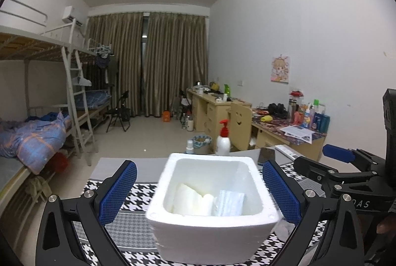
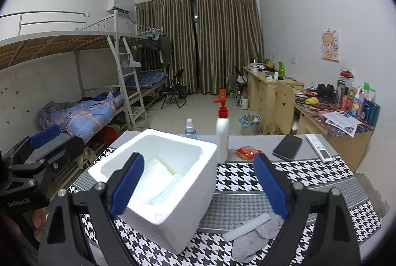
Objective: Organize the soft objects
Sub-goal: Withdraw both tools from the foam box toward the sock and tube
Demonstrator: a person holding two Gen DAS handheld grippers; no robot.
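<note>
A white foam box (image 1: 210, 224) stands on the houndstooth cloth (image 1: 133, 228). It holds a folded white cloth (image 1: 190, 199) and a pack of face masks (image 1: 229, 202). My left gripper (image 1: 200, 191) is open, its blue pads either side of the box. In the right wrist view the box (image 2: 170, 201) sits left of centre. My right gripper (image 2: 200, 186) is open and empty above the cloth. A grey sock (image 2: 257, 238) and a white foam piece (image 2: 246, 227) lie on the cloth below its right finger.
A white pump bottle (image 2: 222, 139), a small spray bottle (image 2: 190, 131), a red snack packet (image 2: 248, 151), a phone (image 2: 287, 146) and a remote (image 2: 319, 147) lie along the table's far edge. Bunk beds stand left, cluttered desks right.
</note>
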